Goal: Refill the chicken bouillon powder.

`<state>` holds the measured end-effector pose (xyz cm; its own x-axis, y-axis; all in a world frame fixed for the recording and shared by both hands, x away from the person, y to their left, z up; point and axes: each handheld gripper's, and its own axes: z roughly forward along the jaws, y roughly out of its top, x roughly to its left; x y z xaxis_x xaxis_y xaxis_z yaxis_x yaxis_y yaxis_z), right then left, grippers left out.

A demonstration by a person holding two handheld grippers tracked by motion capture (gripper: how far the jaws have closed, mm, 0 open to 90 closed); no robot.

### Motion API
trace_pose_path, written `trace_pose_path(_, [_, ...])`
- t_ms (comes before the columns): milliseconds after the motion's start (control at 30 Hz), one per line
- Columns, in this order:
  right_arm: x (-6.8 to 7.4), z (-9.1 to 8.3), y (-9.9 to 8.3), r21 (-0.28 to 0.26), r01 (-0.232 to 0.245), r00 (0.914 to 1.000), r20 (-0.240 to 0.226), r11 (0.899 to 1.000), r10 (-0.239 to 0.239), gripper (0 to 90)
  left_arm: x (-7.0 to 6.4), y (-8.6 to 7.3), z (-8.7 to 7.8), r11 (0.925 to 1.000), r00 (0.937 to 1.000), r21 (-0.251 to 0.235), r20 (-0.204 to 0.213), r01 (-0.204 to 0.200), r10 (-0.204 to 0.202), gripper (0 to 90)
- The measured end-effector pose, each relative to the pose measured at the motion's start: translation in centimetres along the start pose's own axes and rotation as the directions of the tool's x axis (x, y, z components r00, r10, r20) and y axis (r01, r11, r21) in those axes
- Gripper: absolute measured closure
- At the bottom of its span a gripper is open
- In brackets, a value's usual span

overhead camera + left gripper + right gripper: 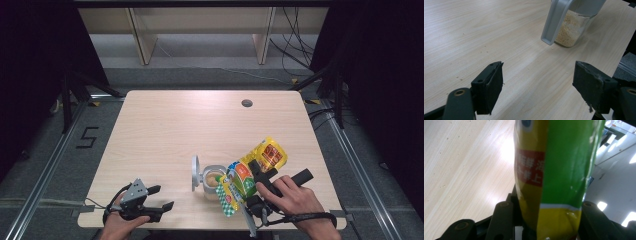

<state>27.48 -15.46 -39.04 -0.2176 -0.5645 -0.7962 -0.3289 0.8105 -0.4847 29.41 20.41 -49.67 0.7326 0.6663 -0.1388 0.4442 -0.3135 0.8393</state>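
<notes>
At the table's near left edge the left gripper (155, 199) rests with jaws spread wide and empty. At near right, the right gripper (260, 186) pinches a yellow-green snack bag (248, 176), tilted with its mouth over the open clear container (214, 181) just left of it. The left gripper view shows pale granules (569, 30) inside the container, with its grey lid (556, 22) flipped up; the right gripper view shows red-labelled bag print (530, 167) between its jaws.

Even overhead light on the table (165, 130); dark surroundings; glare patch behind the blurred, close-up packet (554, 165).

pouch (250, 175) above jar (214, 181), on table (165, 130)
</notes>
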Motion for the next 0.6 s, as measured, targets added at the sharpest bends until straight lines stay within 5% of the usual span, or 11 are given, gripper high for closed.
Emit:
trace_pose_path(167, [0.31, -0.09, 0.15, 0.006, -0.042, 0.9991, 0.001, 0.999, 0.042, 64.1, 0.0, 0.0, 0.0, 1.0, 1.0, 0.0, 0.0, -0.001, 0.001, 23.6])
trace_pose_path(267, [-0.25, 0.19, 0.23, -0.036, 0.037, 0.9993, 0.012, 0.999, -0.036, 64.1, 0.0, 0.0, 0.0, 1.0, 1.0, -0.001, 0.001, 0.0, 0.0, 23.7])
trace_pose_path(333, [0.44, -0.03, 0.14, 0.017, -0.05, 0.9986, -0.013, 0.999, 0.05, 64.1, 0.01, 0.01, -0.01, 1.0, 1.0, -0.001, 0.001, -0.001, 0.001, 23.6])
trace_pose_path(433, [-0.19, 0.22, 0.04, -0.022, 0.032, 0.9995, 0.004, 0.999, -0.032, 64.2, 0.0, 0.0, -0.01, 1.0, 1.0, -0.002, 0.001, 0.001, -0.001, 23.6])
trace_pose_path(500, [0.34, 0.0, -0.2, 0.018, -0.042, 0.9991, -0.01, 0.999, 0.042, 64.1, 0.0, 0.01, 0.0, 1.0, 1.0, -0.003, 0.001, 0.001, -0.001, 23.6])
trace_pose_path(600, [0.17, 0.05, -0.45, 0.01, -0.019, 0.9998, -0.002, 1.0, 0.019, 64.2, 0.01, 0.01, -0.01, 1.0, 1.0, -0.004, 0.001, 0.001, -0.001, 23.6])
